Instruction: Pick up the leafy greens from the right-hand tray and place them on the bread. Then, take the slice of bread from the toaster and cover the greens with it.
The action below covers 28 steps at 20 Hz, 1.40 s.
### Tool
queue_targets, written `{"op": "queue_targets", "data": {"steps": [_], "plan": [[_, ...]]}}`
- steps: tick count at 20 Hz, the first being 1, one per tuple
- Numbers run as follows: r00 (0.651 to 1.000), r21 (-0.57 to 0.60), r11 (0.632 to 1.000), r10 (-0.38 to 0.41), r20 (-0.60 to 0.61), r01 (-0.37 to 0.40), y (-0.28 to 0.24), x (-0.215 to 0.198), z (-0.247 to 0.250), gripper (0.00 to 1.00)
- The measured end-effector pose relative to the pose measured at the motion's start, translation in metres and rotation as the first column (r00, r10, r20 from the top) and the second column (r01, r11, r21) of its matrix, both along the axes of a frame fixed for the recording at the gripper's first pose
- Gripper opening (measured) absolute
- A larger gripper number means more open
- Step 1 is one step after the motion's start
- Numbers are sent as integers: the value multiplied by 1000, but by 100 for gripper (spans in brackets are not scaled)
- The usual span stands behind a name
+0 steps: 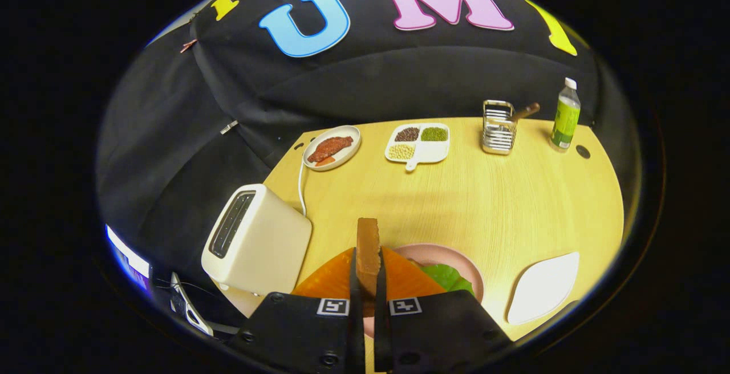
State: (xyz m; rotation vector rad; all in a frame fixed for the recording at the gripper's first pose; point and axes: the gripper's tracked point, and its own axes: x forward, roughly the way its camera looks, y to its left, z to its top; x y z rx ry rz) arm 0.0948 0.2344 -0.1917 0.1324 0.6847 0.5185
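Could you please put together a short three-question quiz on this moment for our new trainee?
1. True or false: the gripper is shut on the brown slice of bread, held on edge between its fingers.
2. What lies on the round pink plate just ahead of the fingers? A) green leafy greens B) red meat C) a bottle
3. Fill in: the slot of the cream-white toaster beside the plate looks ____.

Key: 1 true; 2 A; 3 empty, as far as its dark opening shows.
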Motion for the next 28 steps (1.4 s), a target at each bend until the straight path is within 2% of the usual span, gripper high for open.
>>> {"op": "queue_targets", "data": {"steps": [4, 7, 11, 13, 14, 15, 16, 19, 21, 22, 25, 28], "plan": [[998, 32, 999, -4, -56, 6, -13, -2, -23, 11], [996, 12, 1000, -13, -88, 14, -25, -2, -45, 11], [995, -35, 999, -38, -96, 35, -46, 2, -60, 18], [994, -70, 997, -49, -94, 43, -57, 4, -66, 27], [995, -85, 995, -52, -89, 44, -61, 4, -68, 37], [995, -107, 993, -57, -79, 49, -67, 5, -70, 42], [996, -127, 991, -56, -71, 47, -71, 5, -73, 53], [997, -160, 987, -38, -64, 28, -80, -3, -74, 76], [999, -181, 983, -37, -25, 32, -87, -5, -67, 89], [999, -191, 981, -36, 3, 36, -90, -6, -62, 100], [995, -187, 980, -50, 86, 65, -101, -11, -35, 99], [974, -133, 982, -107, 199, 135, -115, -12, 12, 99]]}}
